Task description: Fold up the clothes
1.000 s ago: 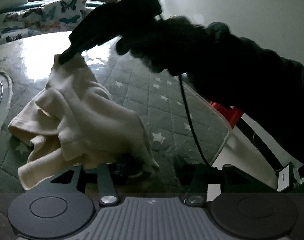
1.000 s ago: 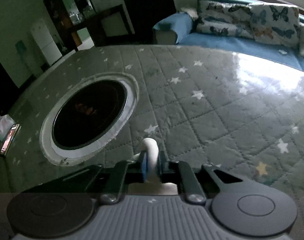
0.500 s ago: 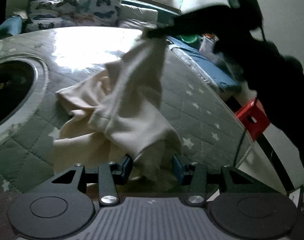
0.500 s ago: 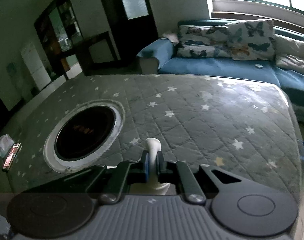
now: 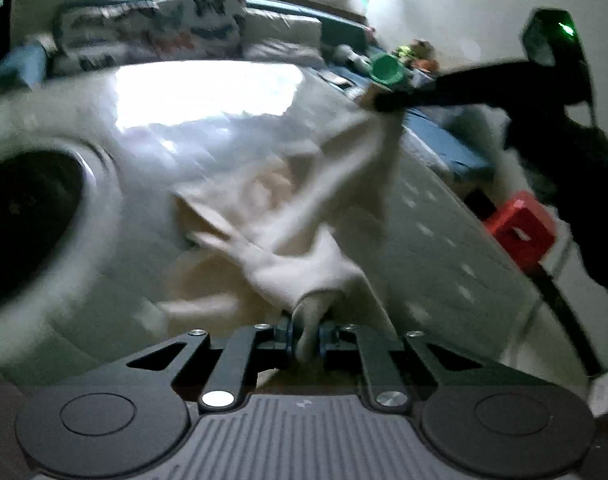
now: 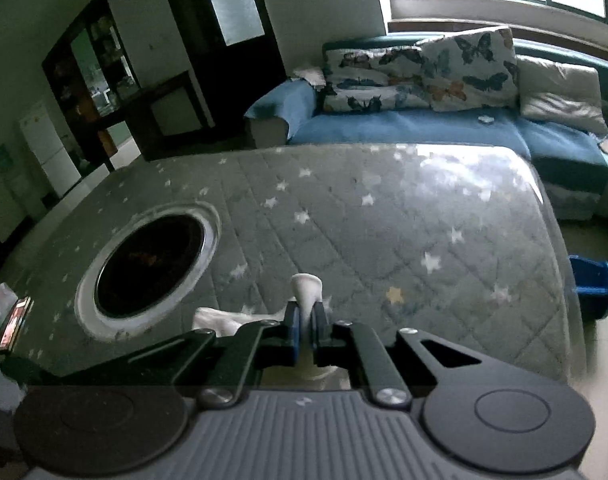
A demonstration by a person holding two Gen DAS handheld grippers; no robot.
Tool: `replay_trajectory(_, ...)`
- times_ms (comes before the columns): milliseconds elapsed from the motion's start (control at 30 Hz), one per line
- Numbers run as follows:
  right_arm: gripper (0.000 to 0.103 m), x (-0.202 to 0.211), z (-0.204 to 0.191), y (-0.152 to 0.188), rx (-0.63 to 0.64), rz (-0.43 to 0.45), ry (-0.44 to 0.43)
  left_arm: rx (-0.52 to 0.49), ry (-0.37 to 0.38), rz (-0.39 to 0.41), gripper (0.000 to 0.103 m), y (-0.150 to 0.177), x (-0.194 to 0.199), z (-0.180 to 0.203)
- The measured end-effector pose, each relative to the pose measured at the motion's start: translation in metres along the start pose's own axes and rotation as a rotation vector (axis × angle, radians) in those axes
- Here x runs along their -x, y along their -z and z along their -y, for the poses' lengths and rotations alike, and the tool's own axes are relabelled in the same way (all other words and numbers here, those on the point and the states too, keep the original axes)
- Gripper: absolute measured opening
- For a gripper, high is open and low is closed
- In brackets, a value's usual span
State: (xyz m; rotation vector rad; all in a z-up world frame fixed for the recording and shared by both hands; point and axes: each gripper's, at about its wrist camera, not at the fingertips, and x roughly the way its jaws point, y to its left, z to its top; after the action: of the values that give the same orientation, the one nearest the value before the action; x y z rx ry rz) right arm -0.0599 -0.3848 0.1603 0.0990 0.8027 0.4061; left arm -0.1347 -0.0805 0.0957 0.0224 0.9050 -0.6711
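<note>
A cream garment (image 5: 304, 216) hangs stretched between my two grippers above the grey star-quilted table (image 5: 444, 240). My left gripper (image 5: 307, 332) is shut on a bunched fold of it at the near end. My right gripper (image 5: 380, 102) shows in the left wrist view at the upper right, shut on the garment's far corner and holding it high. In the right wrist view, my right gripper (image 6: 307, 326) pinches a small tuft of the cream garment (image 6: 306, 286); more cloth (image 6: 219, 320) hangs below left. The left wrist view is blurred by motion.
A round dark opening with a white rim (image 6: 147, 264) sits in the table's left part. A blue sofa with butterfly pillows (image 6: 424, 72) stands beyond the table. A red stool (image 5: 520, 232) and a blue stool (image 6: 592, 284) stand beside the table. A phone (image 6: 13, 322) lies at the left edge.
My left gripper has closed on the garment's near fold. My right gripper has lifted its corner higher and further right, so the garment is drawn out between the two.
</note>
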Motion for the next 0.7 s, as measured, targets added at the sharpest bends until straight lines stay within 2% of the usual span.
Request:
replay_trajectory(100, 0.005, -0.005, -0.004, -0.026, -0.003, 0.044, 0.008, -0.016, -0.100, 0.062, 0.011, -0.046, 0.012, -0.030)
replay_trajectory(233, 0.004, -0.013, -0.008, -0.070, -0.031, 0.137, 0.032, -0.024, -0.251, 0.190, 0.011, -0.113, 0.030, -0.067)
replay_trajectory(367, 0.004, -0.007, -0.011, -0.110, -0.079, 0.294, 0.026, -0.014, -0.327, 0.363, 0.011, -0.168, 0.058, -0.085)
replay_trajectory(467, 0.004, 0.007, -0.012, -0.129, -0.100, 0.405, 0.000, -0.067, -0.375, 0.511, 0.012, -0.186, 0.076, -0.078)
replay_trajectory(533, 0.004, 0.015, -0.011, -0.132, -0.090, 0.410, -0.035, -0.133, -0.403, 0.528, 0.012, -0.183, 0.078, -0.069)
replay_trajectory(567, 0.004, 0.016, -0.012, -0.129, -0.066, 0.397, -0.026, -0.160, -0.401, 0.515, 0.012, -0.178, 0.074, -0.066)
replay_trajectory(700, 0.004, 0.011, -0.007, -0.099, -0.009, 0.298, 0.017, -0.236, -0.378, 0.389, 0.012, -0.144, 0.039, -0.062)
